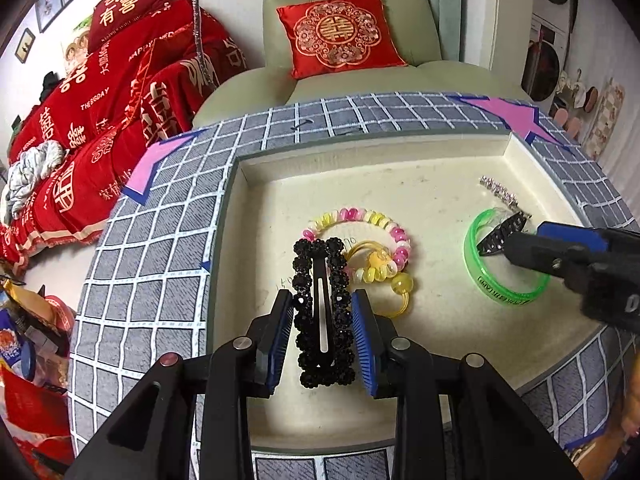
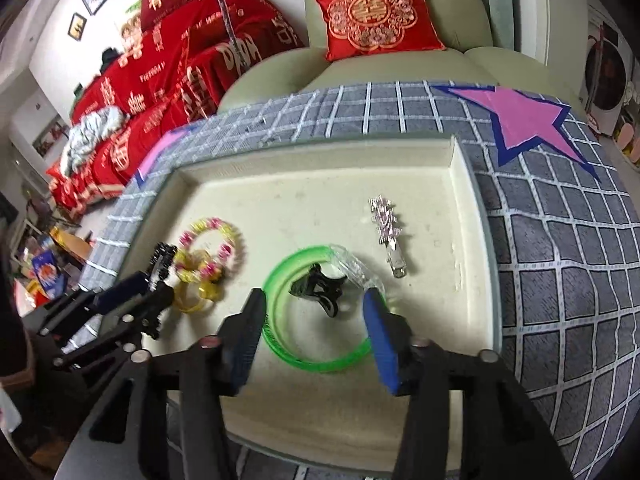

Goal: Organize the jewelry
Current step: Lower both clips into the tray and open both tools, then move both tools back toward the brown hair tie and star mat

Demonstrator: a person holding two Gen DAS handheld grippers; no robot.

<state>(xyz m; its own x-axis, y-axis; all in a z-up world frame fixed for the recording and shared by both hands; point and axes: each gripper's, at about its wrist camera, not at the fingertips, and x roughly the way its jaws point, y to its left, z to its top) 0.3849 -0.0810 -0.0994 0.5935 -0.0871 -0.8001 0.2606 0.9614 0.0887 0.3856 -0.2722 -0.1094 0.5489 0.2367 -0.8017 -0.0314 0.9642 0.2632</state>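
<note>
A cream tray holds the jewelry. My left gripper has its pads on either side of a black beaded hair clip, closed on it. Beside it lie a pink and yellow bead bracelet and a yellow hair tie. My right gripper is open over a green bangle, which rings a small black claw clip. A silver rhinestone clip lies beyond it. The right gripper also shows in the left wrist view.
The tray sits on a grey grid-patterned cloth with pink star marks. A green armchair with a red cushion stands behind. Red bedding lies to the left.
</note>
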